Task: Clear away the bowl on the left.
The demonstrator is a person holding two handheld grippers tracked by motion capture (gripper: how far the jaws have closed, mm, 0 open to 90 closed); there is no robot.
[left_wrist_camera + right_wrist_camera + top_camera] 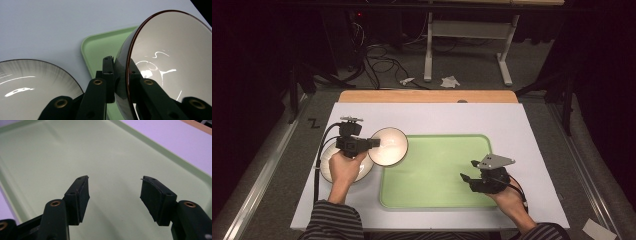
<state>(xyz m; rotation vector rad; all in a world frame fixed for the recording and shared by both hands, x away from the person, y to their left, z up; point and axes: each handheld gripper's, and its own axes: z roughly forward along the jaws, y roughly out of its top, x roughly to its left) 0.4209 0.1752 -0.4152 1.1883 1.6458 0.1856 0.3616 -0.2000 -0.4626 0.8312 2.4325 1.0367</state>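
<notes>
A white bowl (390,145) with a dark rim hangs above the left edge of the green tray (437,170), tilted on its side. My left gripper (373,143) is shut on the bowl's rim. In the left gripper view the jaws pinch the bowl (170,57) wall, one inside and one outside. Under the left hand a white plate (328,159) with a dark rim lies on the mat; the same plate (30,80) sits at lower left in the left gripper view. My right gripper (469,170) hovers open over the tray's right part, its jaws apart above bare tray (50,150).
The white mat (432,117) covers a wooden table (427,96). Beyond the table's far edge are a grey floor with cables (379,62) and a white stand (467,45). Metal rails run along the table's left and right sides.
</notes>
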